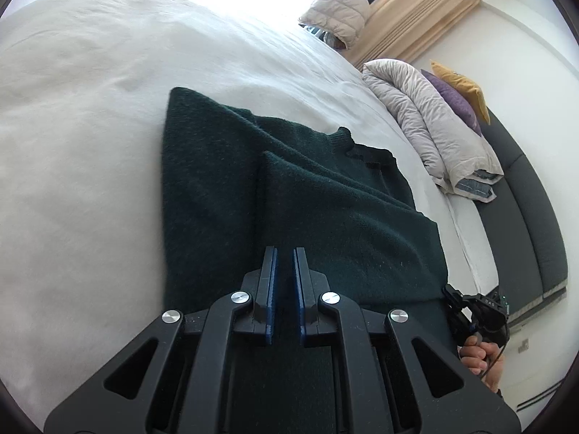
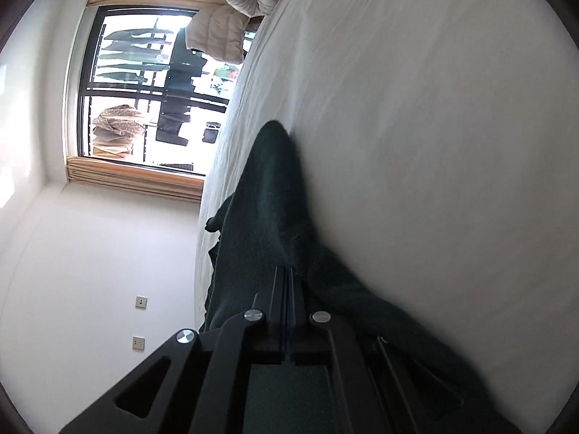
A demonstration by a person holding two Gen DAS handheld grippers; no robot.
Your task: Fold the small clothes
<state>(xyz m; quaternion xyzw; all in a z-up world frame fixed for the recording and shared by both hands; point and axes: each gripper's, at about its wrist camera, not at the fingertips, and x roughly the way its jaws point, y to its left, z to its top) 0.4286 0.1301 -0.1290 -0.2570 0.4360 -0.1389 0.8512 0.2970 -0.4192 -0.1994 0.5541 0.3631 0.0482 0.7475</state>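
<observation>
**Slipped grip could spoil the fold**

The sweater (image 1: 289,188) lies mid-frame on the bed (image 1: 90,144). Left gripper (image 1: 284,253) is nearly closed above it, holding nothing. Right gripper (image 2: 288,271), lower centre, looks clamped at the sweater's edge; a thin pinch may slip.

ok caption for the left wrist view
Left tongs nearly shut, nothing between them, over a dark green sweater on a white bed.
</observation>
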